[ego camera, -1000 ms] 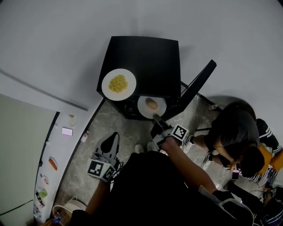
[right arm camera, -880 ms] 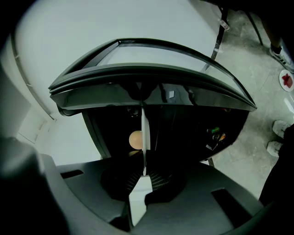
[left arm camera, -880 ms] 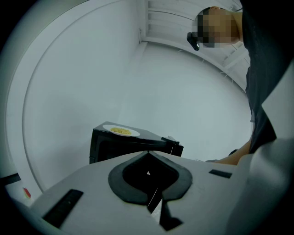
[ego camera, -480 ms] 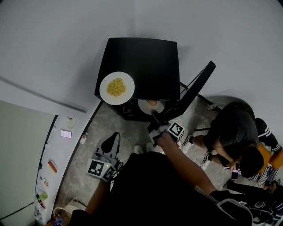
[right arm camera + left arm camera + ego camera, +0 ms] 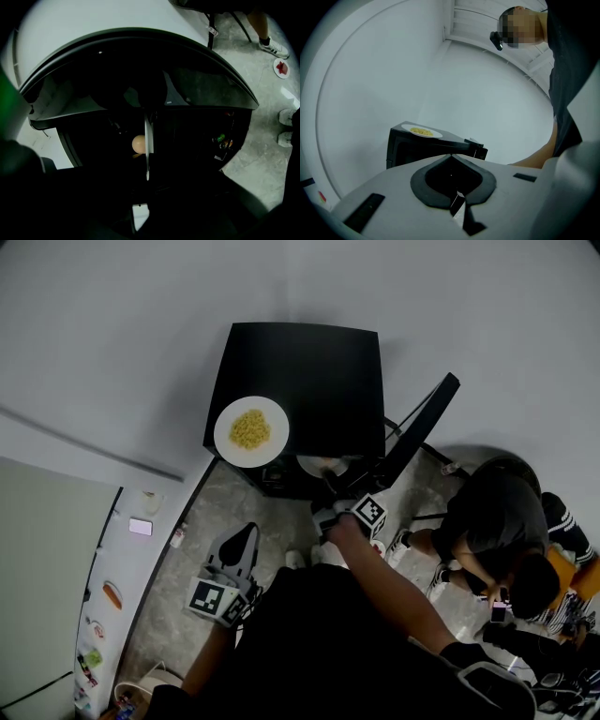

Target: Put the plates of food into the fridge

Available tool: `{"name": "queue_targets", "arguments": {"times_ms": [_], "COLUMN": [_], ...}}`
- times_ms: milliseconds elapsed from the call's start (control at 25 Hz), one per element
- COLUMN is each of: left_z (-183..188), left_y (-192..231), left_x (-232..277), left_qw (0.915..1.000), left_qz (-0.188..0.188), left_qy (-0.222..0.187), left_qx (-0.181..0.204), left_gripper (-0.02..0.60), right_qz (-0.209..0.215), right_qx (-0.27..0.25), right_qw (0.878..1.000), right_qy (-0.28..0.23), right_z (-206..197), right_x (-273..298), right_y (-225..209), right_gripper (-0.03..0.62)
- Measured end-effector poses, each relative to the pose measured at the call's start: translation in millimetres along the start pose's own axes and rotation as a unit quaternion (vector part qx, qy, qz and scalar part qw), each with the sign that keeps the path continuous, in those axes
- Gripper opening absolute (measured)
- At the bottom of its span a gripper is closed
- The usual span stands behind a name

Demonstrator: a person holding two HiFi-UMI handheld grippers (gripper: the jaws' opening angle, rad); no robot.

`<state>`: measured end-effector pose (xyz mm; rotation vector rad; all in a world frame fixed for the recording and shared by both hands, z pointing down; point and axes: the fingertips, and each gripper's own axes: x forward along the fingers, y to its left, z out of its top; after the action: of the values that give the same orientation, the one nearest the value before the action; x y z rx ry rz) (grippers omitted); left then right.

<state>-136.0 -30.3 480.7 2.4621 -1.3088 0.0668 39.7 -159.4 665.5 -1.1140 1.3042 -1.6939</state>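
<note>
A small black fridge (image 5: 309, 381) stands on the floor with its door (image 5: 417, 427) swung open to the right. On its top lies a white plate of yellow food (image 5: 250, 431), also seen in the left gripper view (image 5: 423, 132). My right gripper (image 5: 333, 487) is shut on the rim of a second white plate (image 5: 317, 465) carrying a tan bun. That plate is mostly hidden under the fridge top. In the right gripper view it shows edge-on (image 5: 148, 140) inside the dark fridge, the bun (image 5: 138, 144) beside it. My left gripper (image 5: 246, 534) hangs low, shut and empty.
A person (image 5: 497, 521) sits on the floor right of the open door. A tall pale-green door with magnets (image 5: 47, 568) is at the left, beside a white shelf (image 5: 141, 521). A small dish with something red (image 5: 281, 68) lies on the floor.
My right gripper has pushed the plate with the bun forward into the fridge, and less of it shows now. The left gripper has barely moved.
</note>
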Motion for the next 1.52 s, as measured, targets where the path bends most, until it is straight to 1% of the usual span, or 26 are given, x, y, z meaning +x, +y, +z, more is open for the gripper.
{"name": "queue_targets", "arguments": {"times_ms": [120,240,720,880,1040,1160,1280,1400,1440,1480,1520], "left_z": [7.0,10.2,7.2,10.8,13.0,11.1,10.6,9.1,8.8,8.7,9.3], "left_y": [-3.0,-5.1,-7.9,-9.3,-9.9,-7.9,-8.0,-8.6,-9.0,-9.4,-10.0], "left_x": [0.6,0.9,0.5,0.8,0.9,-0.7,-1.7,-1.7,-1.6,-1.5,-1.1], "left_qw": [0.9999,0.9999,0.9999,0.9999,0.9999,0.9999,0.9999,0.9999,0.9999,0.9999,0.9999], "left_qz": [-0.006,-0.009,-0.012,-0.007,-0.009,-0.007,-0.006,-0.006,-0.005,-0.005,-0.005], "left_qy": [-0.010,-0.011,-0.001,-0.005,-0.010,-0.009,-0.009,-0.009,-0.010,-0.010,-0.011], "left_qx": [-0.005,-0.002,0.000,-0.007,0.001,0.002,0.004,0.003,0.000,-0.003,-0.004], "left_gripper": [0.023,0.023,0.023,0.023,0.023,0.023,0.023,0.023,0.023,0.023,0.023], "right_qz": [-0.003,-0.002,-0.015,-0.010,-0.001,-0.001,0.004,0.000,-0.002,-0.004,-0.005], "right_qx": [0.022,0.030,0.004,-0.010,-0.017,-0.020,-0.021,-0.048,-0.054,-0.058,-0.061], "right_qw": [1.000,0.999,0.997,0.995,0.994,0.993,0.995,0.996,0.996,0.996,0.996], "right_qy": [-0.014,-0.025,-0.074,-0.095,-0.112,-0.113,-0.101,-0.075,-0.070,-0.066,-0.062], "right_z": [2.5,4.9,20.3,25.1,29.1,30.6,29.0,25.9,25.8,25.9,25.7], "right_x": [5.0,11.3,24.4,25.8,29.3,29.4,28.2,24.0,21.8,19.4,17.2], "right_y": [-1.9,-0.9,-3.5,-2.3,2.8,-0.3,0.0,-0.7,-1.4,-2.5,-3.6], "right_gripper": [0.035,0.035,0.035,0.035,0.035,0.035,0.036,0.039,0.063,0.121,0.143]}}
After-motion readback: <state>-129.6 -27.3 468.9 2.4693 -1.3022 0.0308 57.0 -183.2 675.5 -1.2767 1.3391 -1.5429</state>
